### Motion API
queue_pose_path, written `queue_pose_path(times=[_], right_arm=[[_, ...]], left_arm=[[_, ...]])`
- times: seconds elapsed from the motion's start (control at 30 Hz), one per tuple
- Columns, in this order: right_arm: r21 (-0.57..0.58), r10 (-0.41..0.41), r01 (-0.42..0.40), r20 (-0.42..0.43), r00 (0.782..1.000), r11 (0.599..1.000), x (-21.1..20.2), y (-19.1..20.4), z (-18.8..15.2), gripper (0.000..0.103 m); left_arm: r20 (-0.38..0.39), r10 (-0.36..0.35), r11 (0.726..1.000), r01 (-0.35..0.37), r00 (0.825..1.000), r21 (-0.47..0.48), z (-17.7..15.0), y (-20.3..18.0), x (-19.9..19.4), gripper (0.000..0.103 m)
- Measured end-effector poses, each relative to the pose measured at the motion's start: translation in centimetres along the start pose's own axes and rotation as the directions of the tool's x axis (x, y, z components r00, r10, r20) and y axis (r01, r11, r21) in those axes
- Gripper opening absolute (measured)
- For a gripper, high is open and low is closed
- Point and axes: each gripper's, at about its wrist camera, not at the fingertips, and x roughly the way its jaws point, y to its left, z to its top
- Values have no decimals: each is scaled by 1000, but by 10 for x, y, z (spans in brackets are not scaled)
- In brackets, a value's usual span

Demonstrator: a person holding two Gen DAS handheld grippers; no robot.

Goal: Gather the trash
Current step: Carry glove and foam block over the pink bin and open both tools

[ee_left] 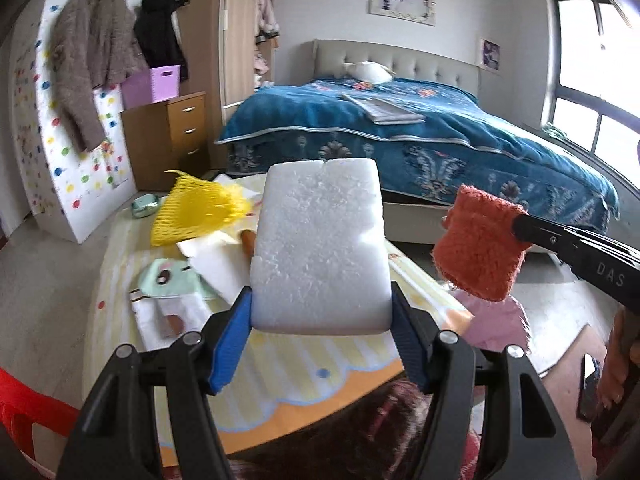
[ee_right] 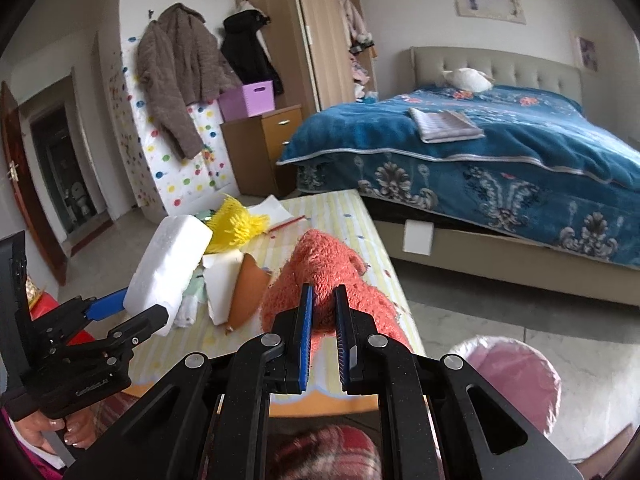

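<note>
My left gripper (ee_left: 320,312) is shut on a white foam block (ee_left: 320,248) and holds it above the yellow striped table (ee_left: 312,364); the block also shows in the right wrist view (ee_right: 168,264). My right gripper (ee_right: 323,300) is shut on an orange knitted cloth (ee_right: 324,272) above the table's right part; the cloth also shows in the left wrist view (ee_left: 480,244). On the table lie a yellow foam net (ee_left: 196,212), white paper scraps (ee_right: 222,276), an orange-brown shard (ee_right: 248,292) and a mint cartoon wrapper (ee_left: 168,276).
A pink bag-lined bin (ee_right: 516,376) stands on the floor right of the table. A bed with a blue cover (ee_right: 500,152) is behind. A wooden drawer unit (ee_left: 172,140) and a red chair (ee_left: 24,400) stand to the left.
</note>
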Motion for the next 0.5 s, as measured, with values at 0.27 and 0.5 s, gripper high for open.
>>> queue_pose_path(times=[0.27, 0.5], right_arm=[[51, -111, 110, 10, 994, 993, -31, -40, -21, 11], [114, -215, 214, -2, 977, 970, -49, -89, -40, 11]], left_arm=[[-25, -109, 988, 111, 994, 111, 8, -67, 29, 64], [-52, -208, 956, 215, 977, 199, 18, -133, 66, 64]])
